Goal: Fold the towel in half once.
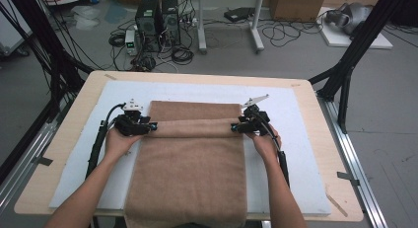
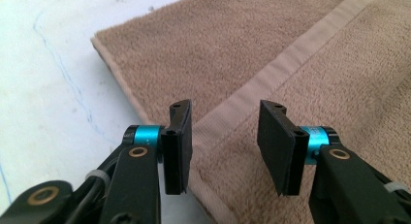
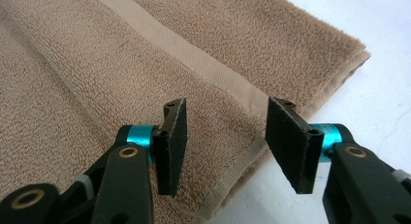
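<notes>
A brown towel (image 1: 192,159) lies lengthwise on a white mat (image 1: 296,119), its near end hanging over the table's front edge. A folded ridge crosses it at the far end. My left gripper (image 1: 150,127) is at the left end of that ridge and my right gripper (image 1: 235,127) at the right end. In the left gripper view the jaws of the left gripper (image 2: 225,146) stand apart just above the towel's (image 2: 315,136) hemmed corner, gripping nothing. In the right gripper view the right gripper (image 3: 225,146) is likewise open over the towel's (image 3: 97,64) edge and pale band.
The mat rests on a wooden table (image 1: 74,104). Black frame posts (image 1: 345,75) stand at both sides. Beyond the table, computer towers (image 1: 157,23), tangled cables and a desk leg (image 1: 256,25) are on the floor. Bare mat (image 2: 48,88) flanks the towel.
</notes>
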